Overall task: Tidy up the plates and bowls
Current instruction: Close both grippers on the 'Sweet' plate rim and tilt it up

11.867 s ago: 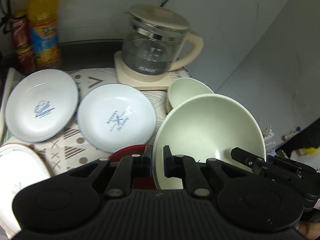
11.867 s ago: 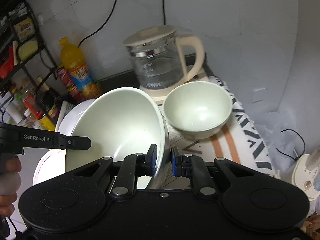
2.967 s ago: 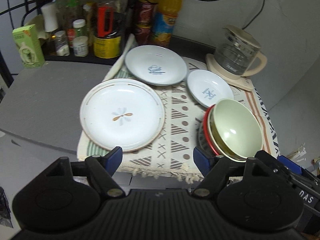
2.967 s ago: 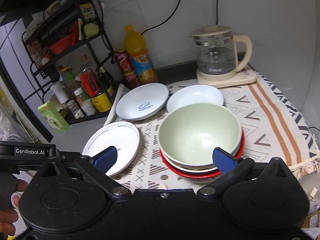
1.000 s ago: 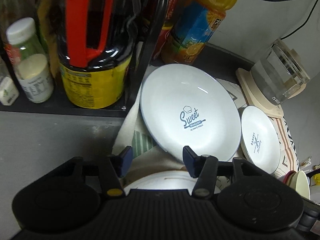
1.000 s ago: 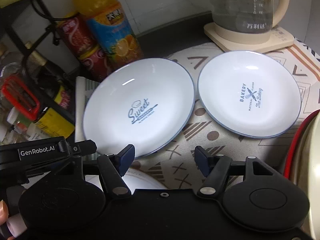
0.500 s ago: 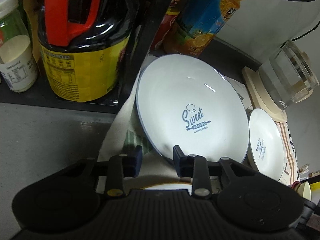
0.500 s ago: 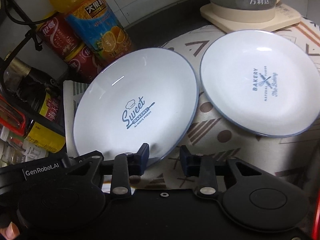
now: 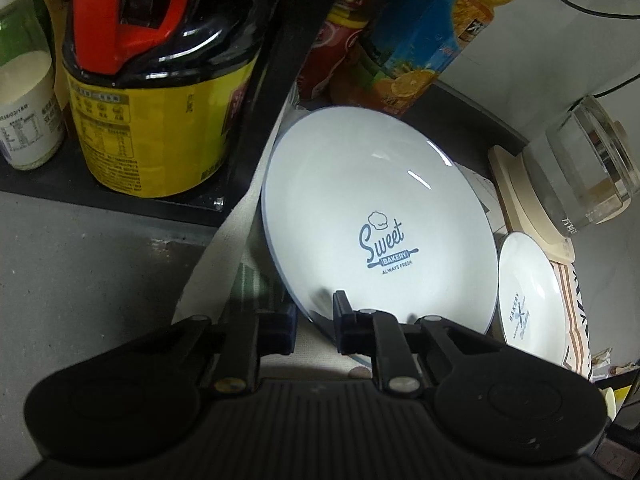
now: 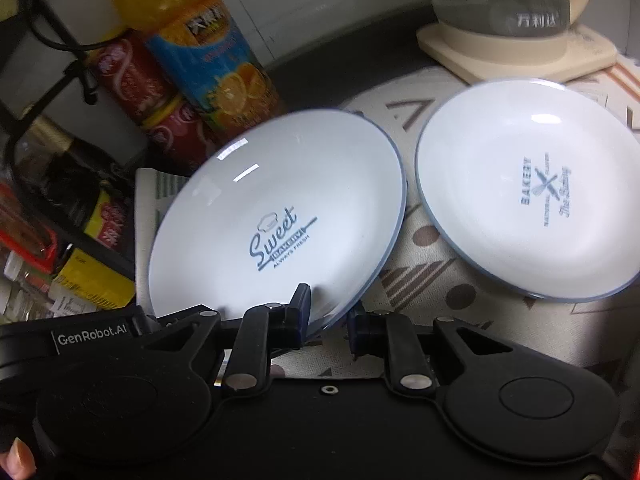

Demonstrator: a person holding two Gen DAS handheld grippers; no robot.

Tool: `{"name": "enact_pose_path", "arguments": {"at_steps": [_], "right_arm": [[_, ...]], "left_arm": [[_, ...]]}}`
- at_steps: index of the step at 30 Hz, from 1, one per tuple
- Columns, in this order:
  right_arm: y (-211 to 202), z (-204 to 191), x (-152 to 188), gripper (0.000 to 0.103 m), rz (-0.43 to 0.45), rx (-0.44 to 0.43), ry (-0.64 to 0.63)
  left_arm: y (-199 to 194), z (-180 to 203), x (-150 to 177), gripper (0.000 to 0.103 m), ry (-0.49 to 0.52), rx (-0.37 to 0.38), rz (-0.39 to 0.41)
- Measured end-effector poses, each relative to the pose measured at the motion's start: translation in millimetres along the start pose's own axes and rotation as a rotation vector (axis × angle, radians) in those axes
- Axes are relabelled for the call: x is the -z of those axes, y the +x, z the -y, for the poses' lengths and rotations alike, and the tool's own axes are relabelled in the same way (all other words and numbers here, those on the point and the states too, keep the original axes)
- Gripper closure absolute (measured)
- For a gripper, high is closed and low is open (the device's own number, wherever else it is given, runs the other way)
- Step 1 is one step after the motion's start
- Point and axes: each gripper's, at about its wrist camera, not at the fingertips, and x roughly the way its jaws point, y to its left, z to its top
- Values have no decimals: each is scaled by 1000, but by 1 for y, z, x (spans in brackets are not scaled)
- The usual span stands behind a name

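Both tongs have hold of the same plate. In the left wrist view the left tongs [image 9: 315,328] sit at the bottom centre, clamped on the near rim of the big "Sweet Bakery" plate [image 9: 380,216], one finger under the rim and one on top. In the right wrist view the right tongs [image 10: 328,320] are clamped on the lower right edge of that plate [image 10: 276,216], which looks tilted, its far edge raised toward the bottles.

As far as these views show, this plate is only just gripped and not yet stacked anywhere, so I judge the plate sorting to be at an early point. The smaller "Bakery" plate [image 10: 528,208] lies flat on the patterned cloth [image 10: 420,264] at right of the frame, just beside the big one and untouched. No bowls can be made out clearly here.

Around the plate it is crowded. An orange juice bottle [image 10: 208,64] and red cans [image 10: 132,76] stand just behind its far rim at upper left, a yellow-labelled jug [image 9: 156,120] sits on a dark shelf beside it, and a glass kettle [image 10: 508,4] on its base stands at upper right. The bottles behind look likeliest to be knocked if the plate swings back.
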Motion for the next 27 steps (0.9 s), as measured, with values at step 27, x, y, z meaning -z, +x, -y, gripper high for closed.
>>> {"name": "enact_pose_path", "arguments": {"at_steps": [27], "right_arm": [[-75,-4,32,85,62,-57,-63]], "left_arm": [[-73,16,44,86,27,-10,83]]}}
